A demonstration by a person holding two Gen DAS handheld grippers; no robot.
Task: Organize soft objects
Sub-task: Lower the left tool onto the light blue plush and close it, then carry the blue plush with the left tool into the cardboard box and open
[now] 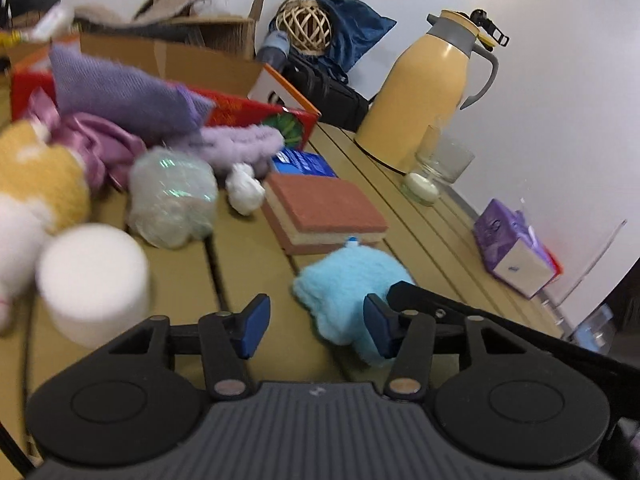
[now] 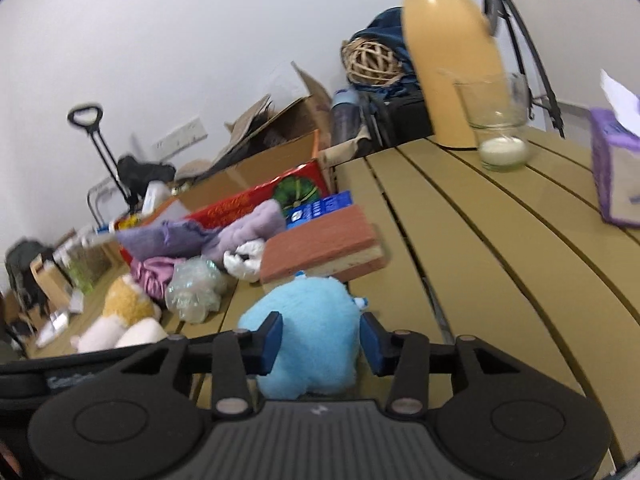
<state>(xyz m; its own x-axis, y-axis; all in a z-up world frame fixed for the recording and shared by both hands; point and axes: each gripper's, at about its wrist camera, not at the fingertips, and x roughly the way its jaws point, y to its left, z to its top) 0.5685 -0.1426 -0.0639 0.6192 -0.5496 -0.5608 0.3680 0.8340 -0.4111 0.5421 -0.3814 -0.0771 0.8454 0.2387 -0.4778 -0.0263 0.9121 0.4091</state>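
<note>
One blue plush (image 2: 308, 332) between right claw (image 2: 320, 346) pads, one sponge (image 2: 320, 248) behind.

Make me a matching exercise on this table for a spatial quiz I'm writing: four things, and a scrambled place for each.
Things:
1. blue plush toy
2. layered sponge
3. glass jar
4. tissue box

Places:
A. in front of the yellow thermos
B. between the right hand-held gripper fingers
C. near the table's right edge
D. just beyond the plush

Pairs: 1-B, 2-D, 3-A, 4-C
</note>
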